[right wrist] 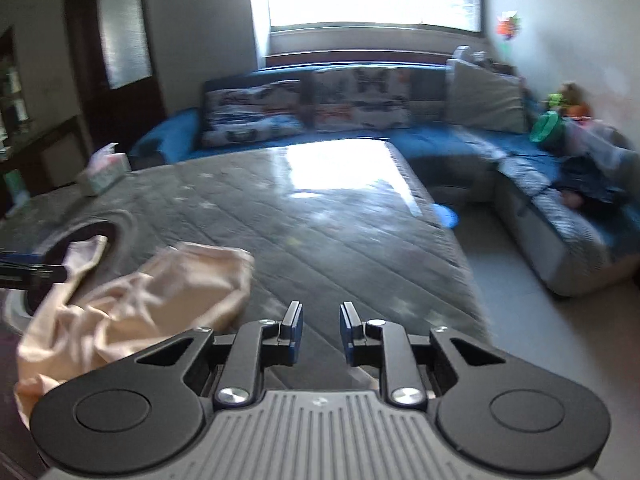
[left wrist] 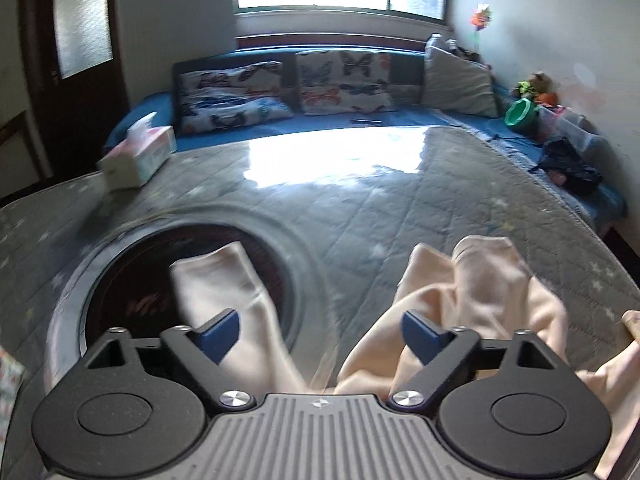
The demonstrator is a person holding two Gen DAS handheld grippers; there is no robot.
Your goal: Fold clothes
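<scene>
The right wrist view alone is showing the left gripper point(right wrist: 24, 266) reaching over the peach garment point(right wrist: 132, 304), which is lying crumpled on the grey quilted table point(right wrist: 340, 240). The left gripper point(left wrist: 320, 332) is standing released with cloth lying loosely between its jaws; the right gripper point(right wrist: 320, 332) is slightly parted, grasping nothing. One garment end is draping into the table's round dark recess point(left wrist: 132, 280), and a tissue box point(left wrist: 138, 156) is sitting beyond.

Left gripper point(left wrist: 320, 334) is angling downward with its blue pads standing wide apart and not pressing on anything, while the right gripper point(right wrist: 319, 334) is tilting down too, its pads sitting parallel with just a narrow gap between them and nothing in it.
</scene>
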